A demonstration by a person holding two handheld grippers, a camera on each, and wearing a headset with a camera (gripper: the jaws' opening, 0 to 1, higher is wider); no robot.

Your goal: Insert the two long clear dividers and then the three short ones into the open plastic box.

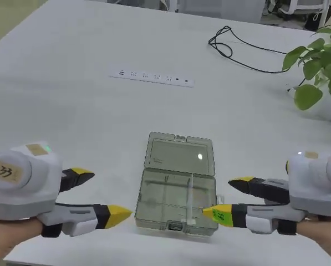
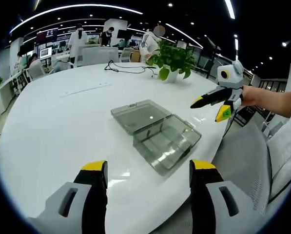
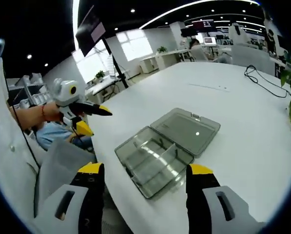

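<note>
Left claw [image 1: 110,194], sticker [image 1: 6,173] "33", gaping, empty; right claw [image 1: 218,196] same; plastic box [image 1: 159,194] open.

My left claw [image 1: 111,194]: rounded white/lt-grey housing, round beige sticker w/ handwritten "33", small tan patch on top w/ a green light beside it. Jaws go grey at base, black mid, yellow at tips. In the left gripper view each grey base has an oblong slot. My right claw [image 1: 218,196]: same white body, same grey-black-yellow jaws, tan patch + small light on top, plus a yellow-green label w/ dark marks on one tip. I'm wearing a white shirt [image 3: 9,161], small buttons along the front.
</note>
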